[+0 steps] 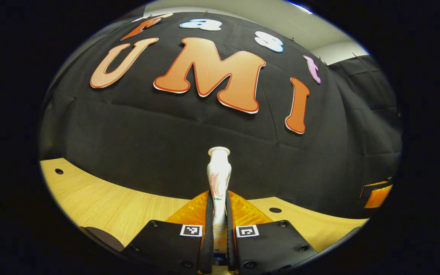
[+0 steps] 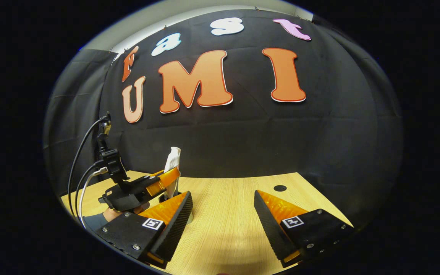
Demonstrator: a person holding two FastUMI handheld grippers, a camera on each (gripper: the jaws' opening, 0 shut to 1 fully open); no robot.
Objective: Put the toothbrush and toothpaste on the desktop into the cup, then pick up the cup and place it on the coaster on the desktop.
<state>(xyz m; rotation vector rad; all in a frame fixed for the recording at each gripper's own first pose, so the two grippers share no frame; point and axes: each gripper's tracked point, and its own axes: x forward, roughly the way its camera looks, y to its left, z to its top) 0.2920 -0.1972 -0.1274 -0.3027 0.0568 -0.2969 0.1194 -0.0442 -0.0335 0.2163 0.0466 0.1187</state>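
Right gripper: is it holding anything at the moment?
No. In the right gripper view, the right gripper has its fingers spread wide apart, with bare desktop between them.

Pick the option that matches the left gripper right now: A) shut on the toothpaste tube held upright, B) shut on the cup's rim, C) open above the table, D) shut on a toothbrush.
A: in the left gripper view, the left gripper has both jaws pressed against the toothpaste tube, which stands cap-up above the wooden table.

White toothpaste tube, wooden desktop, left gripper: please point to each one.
White toothpaste tube [image 1: 218, 179]: left gripper view, printed body below the cap.
Wooden desktop [image 2: 231, 214]: right gripper view, bare wood.
Left gripper [image 1: 219, 214]: left gripper view, between its fingertips.
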